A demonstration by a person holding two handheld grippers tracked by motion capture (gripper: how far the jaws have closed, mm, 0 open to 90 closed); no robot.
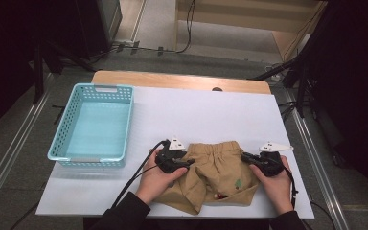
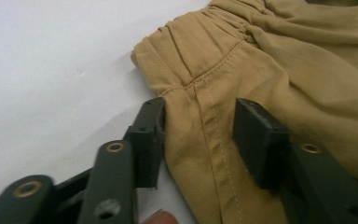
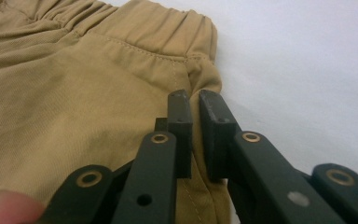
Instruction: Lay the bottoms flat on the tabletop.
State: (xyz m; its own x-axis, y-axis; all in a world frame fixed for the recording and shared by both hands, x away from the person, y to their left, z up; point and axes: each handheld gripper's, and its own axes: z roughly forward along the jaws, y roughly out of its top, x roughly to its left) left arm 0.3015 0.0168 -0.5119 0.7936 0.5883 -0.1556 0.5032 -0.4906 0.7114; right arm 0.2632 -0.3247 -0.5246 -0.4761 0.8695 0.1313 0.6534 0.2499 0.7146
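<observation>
Gripping: right gripper [image 3: 195, 135] pinching shorts [image 1: 220, 175] side seam
Closing: left gripper [image 2: 200, 140] straddling opposite seam, not clamping
Handling: fabric looking light, limp; taking waistband corners

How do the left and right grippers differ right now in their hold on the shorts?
The right gripper has its jaws pinched shut on the side edge of the tan shorts; the left gripper stands wider, straddling the opposite side seam with a fold between its jaws. Both sit just below the elastic waistband, one at each side.
</observation>
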